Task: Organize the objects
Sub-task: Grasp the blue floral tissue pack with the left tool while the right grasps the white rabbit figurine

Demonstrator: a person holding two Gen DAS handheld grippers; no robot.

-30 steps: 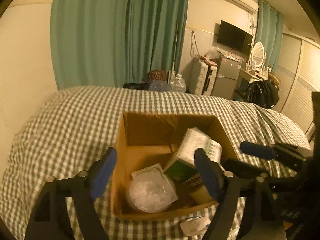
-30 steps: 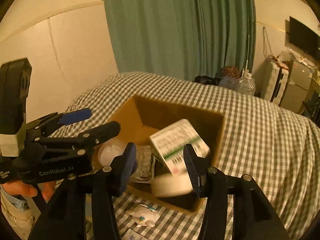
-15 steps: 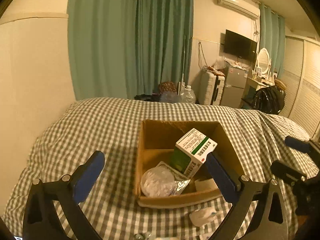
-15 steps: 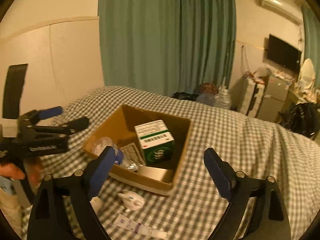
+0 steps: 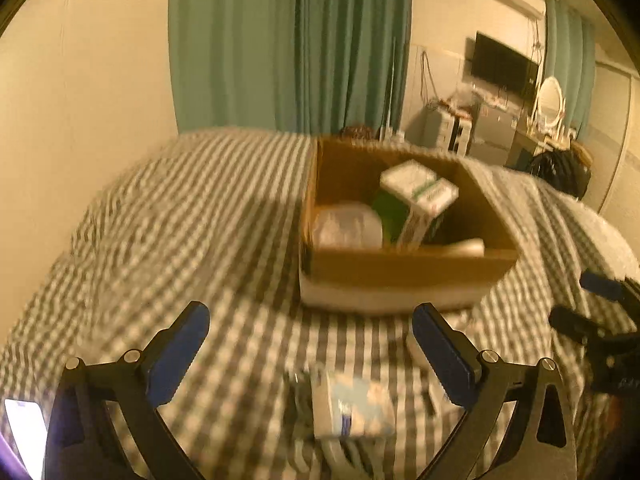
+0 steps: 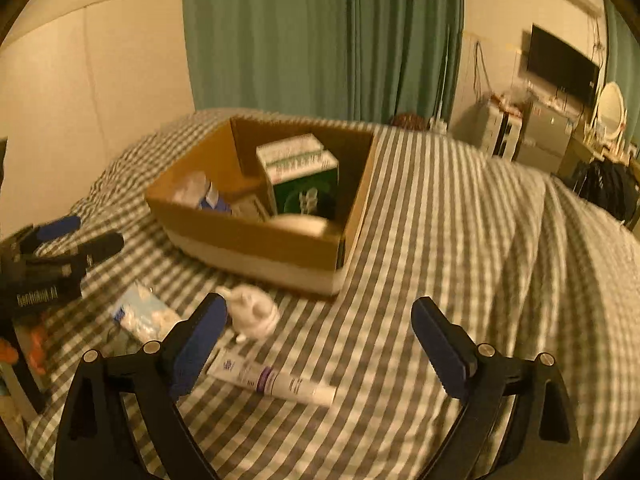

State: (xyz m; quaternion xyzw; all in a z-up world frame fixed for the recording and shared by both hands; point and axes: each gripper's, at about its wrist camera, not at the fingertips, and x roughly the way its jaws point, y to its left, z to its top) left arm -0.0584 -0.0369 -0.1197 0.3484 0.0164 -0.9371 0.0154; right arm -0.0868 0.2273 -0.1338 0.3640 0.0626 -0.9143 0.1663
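An open cardboard box (image 5: 404,272) (image 6: 256,240) sits on the checked bedspread. Inside it stand a green and white carton (image 5: 420,200) (image 6: 300,172), a clear plastic pack (image 5: 346,226) and a pale tub (image 6: 300,224). On the bedspread in front lie a blue and white packet (image 5: 352,408) (image 6: 140,314), a small white figure (image 6: 252,312) and a white tube (image 6: 272,380). My left gripper (image 5: 312,352) is open, low over the packet. My right gripper (image 6: 320,340) is open above the tube, with nothing between its fingers. The left gripper (image 6: 60,248) shows at the left edge of the right wrist view.
The checked bedspread (image 6: 460,260) covers the whole bed and rises in a fold on the right. Green curtains (image 5: 288,44) hang behind it. A television (image 6: 560,64), cabinets and a black bag (image 6: 608,188) stand at the far right. A lit phone screen (image 5: 24,428) lies at the lower left.
Both grippers have drawn back from the box and dropped lower toward the bedspread, both open wide. The carton stands in the box. The loose items in front have come into view.
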